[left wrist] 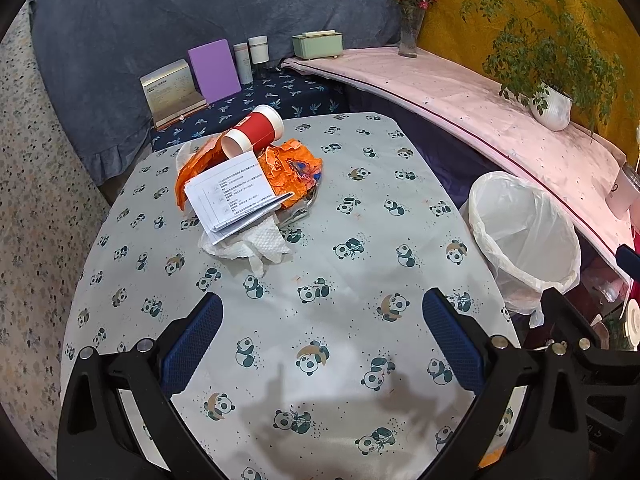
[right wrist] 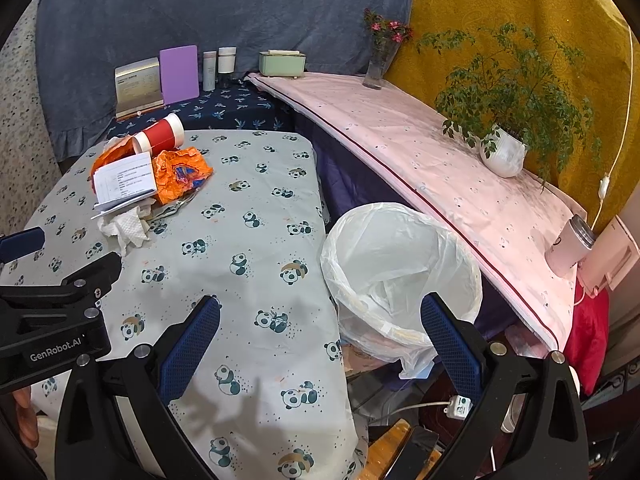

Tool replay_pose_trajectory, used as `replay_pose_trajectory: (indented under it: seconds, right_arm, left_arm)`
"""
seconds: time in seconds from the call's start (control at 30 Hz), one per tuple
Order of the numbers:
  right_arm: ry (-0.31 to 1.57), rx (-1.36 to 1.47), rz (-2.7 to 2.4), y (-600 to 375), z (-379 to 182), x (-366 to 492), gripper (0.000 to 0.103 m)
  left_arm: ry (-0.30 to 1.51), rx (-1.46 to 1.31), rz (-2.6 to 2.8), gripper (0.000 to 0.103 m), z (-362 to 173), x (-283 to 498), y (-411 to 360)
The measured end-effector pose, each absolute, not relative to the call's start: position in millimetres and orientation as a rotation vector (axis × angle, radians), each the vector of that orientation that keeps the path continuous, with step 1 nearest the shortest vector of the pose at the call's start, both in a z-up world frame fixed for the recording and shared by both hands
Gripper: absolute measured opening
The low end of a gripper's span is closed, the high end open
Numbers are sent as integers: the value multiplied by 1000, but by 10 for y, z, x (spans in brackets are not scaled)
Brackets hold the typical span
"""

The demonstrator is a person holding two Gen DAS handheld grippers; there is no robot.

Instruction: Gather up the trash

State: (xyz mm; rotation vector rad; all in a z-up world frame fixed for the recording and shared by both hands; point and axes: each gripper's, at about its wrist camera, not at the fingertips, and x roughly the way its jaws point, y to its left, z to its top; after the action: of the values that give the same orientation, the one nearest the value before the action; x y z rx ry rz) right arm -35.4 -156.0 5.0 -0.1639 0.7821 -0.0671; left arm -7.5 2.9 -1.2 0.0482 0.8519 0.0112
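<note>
Matt cotton-like panda tablecloth (left wrist: 360, 208), smooth w/ slight sheen. Red paper cup (left wrist: 256, 130), satin finish, white inside. Orange wrapper (left wrist: 292, 168): crinkled glossy plastic film. Printed leaflet (left wrist: 236, 196): smooth matt paper. Tissue (left wrist: 256, 248): embossed, soft, rough-textured. Bin liner (right wrist: 400, 264): thin translucent plastic, wrinkled, shiny. Gripper pads (left wrist: 192, 344): blue, knurled rubbery texture; arms matt black plastic w/ metal screws. Plant pot (right wrist: 502, 156): glossy white ceramic-looking.

The right hand-held gripper (right wrist: 320, 340) hung with jaws wide apart at lower centre, nothing between them. A lined bin (right wrist: 400, 276) stood beside the panda-print worktop (right wrist: 256, 248). At upper left lay a trash pile (right wrist: 148, 176) with a red cup (right wrist: 160, 136).
</note>
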Motion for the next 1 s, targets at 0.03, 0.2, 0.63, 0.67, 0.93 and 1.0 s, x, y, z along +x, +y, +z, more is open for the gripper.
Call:
replay_pose_trajectory:
  seconds: [0.03,0.2,0.63,0.67,0.93,1.0]
  right_arm:
    - [782,-164,-67,-1558,48,-357,96]
    - [781,-165,-69,-1563,48,-359,96]
    - [782,-167,-68,-1573,17,-381,96]
    - [783,-167,-68,-1568,19,-377,96]
    - [785,-175,-64,-1530,18,-372,96]
    - [786,-178,-64,-1528,23,-371,96]
  left_arm:
    - [851,48,11,95,-12,-72,27]
    - [853,47,11,95,-12,-77,26]
    - [857,43,13,95,-29,-77,65]
    - [859,42,15,95,-33,-75,72]
    - [860,36,21,95,-37,-69,114]
    - [861,35,21,95,-35,-71,121]
